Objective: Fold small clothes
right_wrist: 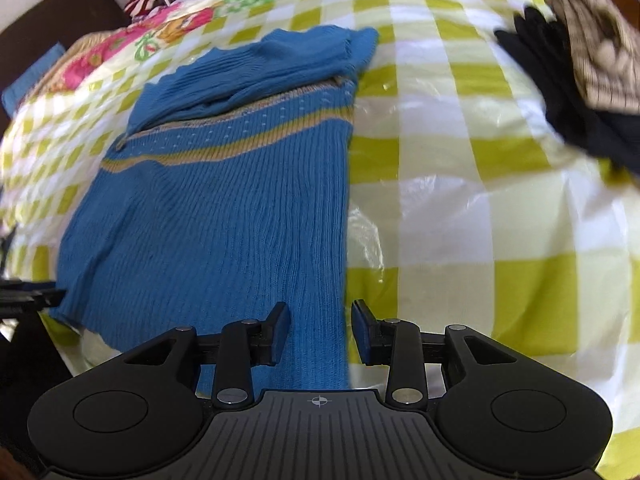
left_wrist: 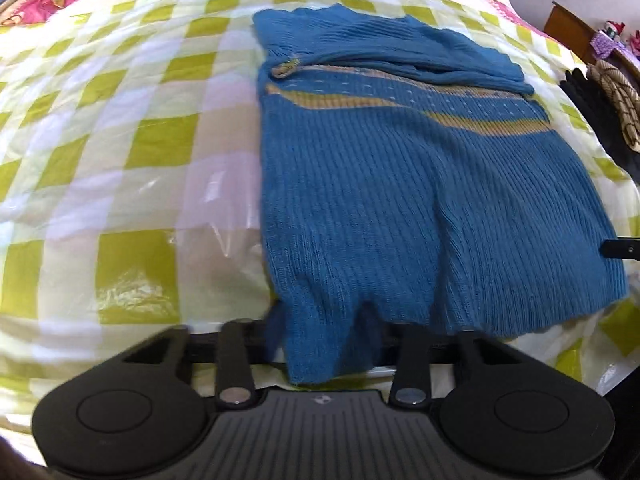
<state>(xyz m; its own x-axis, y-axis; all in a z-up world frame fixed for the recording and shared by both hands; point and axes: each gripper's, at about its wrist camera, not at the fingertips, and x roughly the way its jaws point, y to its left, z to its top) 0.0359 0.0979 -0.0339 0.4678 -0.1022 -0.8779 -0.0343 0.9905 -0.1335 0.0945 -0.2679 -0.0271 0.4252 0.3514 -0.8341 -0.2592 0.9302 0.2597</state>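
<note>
A blue knitted sweater (left_wrist: 420,184) is laid flat on the bed (left_wrist: 120,128), which is covered with a yellow-green checked sheet under clear plastic. Its long axis runs away from both grippers: the hem is nearest to them, and the yellow stripe and the folded-in sleeve lie at the far end.

The left gripper (left_wrist: 324,344) is placed at the near left corner of the hem. Its fingers are hidden by the cloth, which is bunched and draped over the middle of the gripper, so this corner is judged to be pinched between the jaws.

The right gripper (right_wrist: 320,332) is placed at the near right corner. Its jaws stand apart, and the right edge of the sweater lies between the two blue pads (right_wrist: 282,326) without being pressed; nothing is held by it yet.

Each hand is thus nearer to its own corner, and the sweater stretches forward from both. It is judged that the right corner must be clamped next, so that the hem can be carried away toward the far end for the fold. A dark garment (right_wrist: 560,92) lies well apart at the right.
</note>
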